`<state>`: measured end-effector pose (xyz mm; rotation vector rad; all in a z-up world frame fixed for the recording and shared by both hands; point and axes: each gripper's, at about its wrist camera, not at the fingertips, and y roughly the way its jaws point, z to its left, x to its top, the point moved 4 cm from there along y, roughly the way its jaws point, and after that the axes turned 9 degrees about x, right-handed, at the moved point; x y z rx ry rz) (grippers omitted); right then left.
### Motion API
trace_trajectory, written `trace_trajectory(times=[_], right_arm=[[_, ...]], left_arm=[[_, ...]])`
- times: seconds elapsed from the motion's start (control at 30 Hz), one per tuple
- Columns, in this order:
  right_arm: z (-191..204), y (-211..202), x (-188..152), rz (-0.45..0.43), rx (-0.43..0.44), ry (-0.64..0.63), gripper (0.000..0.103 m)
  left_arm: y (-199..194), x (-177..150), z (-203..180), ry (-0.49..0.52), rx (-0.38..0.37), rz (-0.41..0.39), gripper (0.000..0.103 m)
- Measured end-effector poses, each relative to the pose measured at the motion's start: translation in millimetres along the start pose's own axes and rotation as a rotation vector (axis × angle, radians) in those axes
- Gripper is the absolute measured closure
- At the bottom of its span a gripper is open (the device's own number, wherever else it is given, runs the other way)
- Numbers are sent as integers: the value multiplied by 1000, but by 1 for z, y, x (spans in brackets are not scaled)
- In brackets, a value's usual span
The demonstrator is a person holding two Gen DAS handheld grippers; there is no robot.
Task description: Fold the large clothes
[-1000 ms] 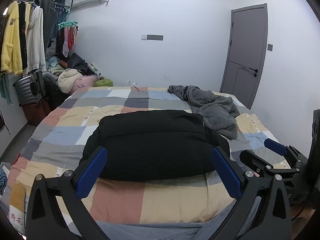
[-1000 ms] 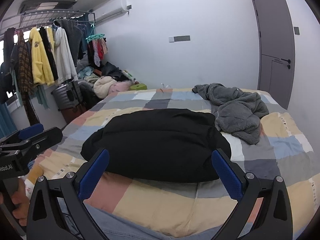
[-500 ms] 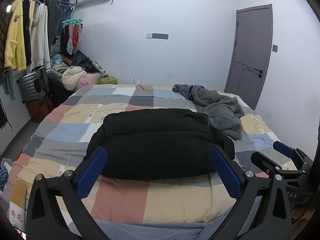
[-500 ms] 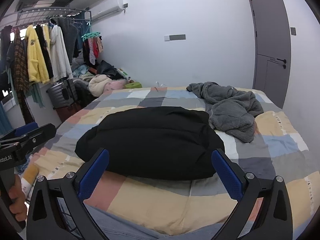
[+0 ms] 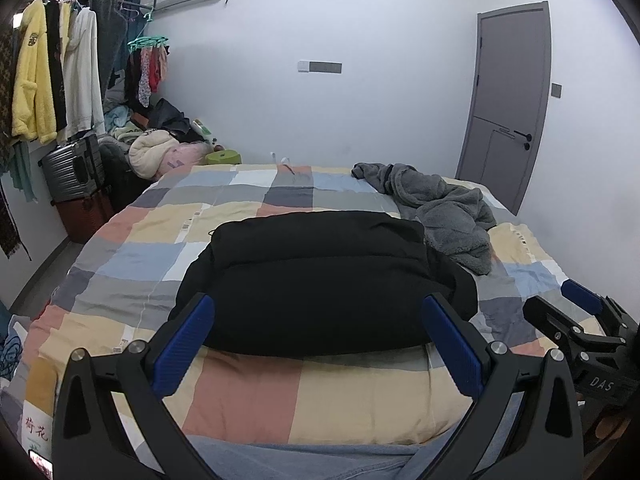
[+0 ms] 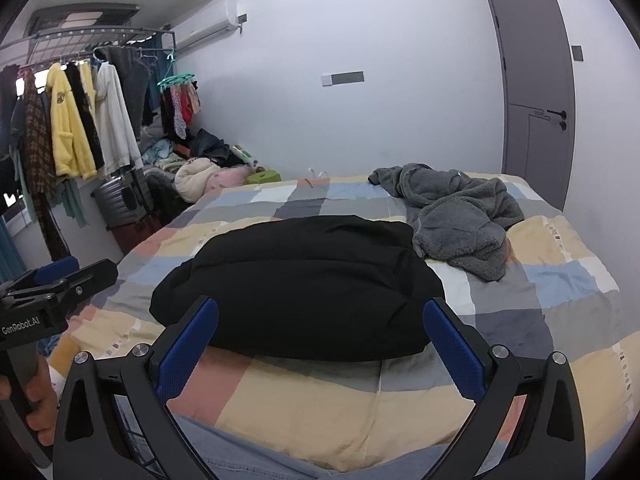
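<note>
The bulky black padded jacket (image 5: 320, 276), folded on the checked patchwork bed (image 5: 248, 392), is best left undisturbed by both gaping, empty grippers, left (image 5: 320, 340) and right (image 6: 320, 340).

left tongs (image 5: 320, 344): spread wide, empty, level | right tongs (image 6: 320, 344): spread wide, empty, level

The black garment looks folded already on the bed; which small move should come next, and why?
Probably reach the right gripper toward the grey fleece garment. The black garment lies as a compact folded bundle, while the grey one lies crumpled beside it on the bed. Both grippers, left too, have open, empty jaws.
</note>
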<state>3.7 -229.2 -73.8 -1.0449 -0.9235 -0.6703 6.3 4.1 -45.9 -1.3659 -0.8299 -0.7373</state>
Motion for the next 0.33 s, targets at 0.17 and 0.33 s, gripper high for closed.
trace_trajectory(times=[0.17,0.33], right_arm=[[-4,0,-1,5,-7,5,0],[-6,-1,-1,4,-13,6,0]], left_arm=[[3,-1,-4,6,-3,8,0],[1,-2,-6,12,-14,7,0]])
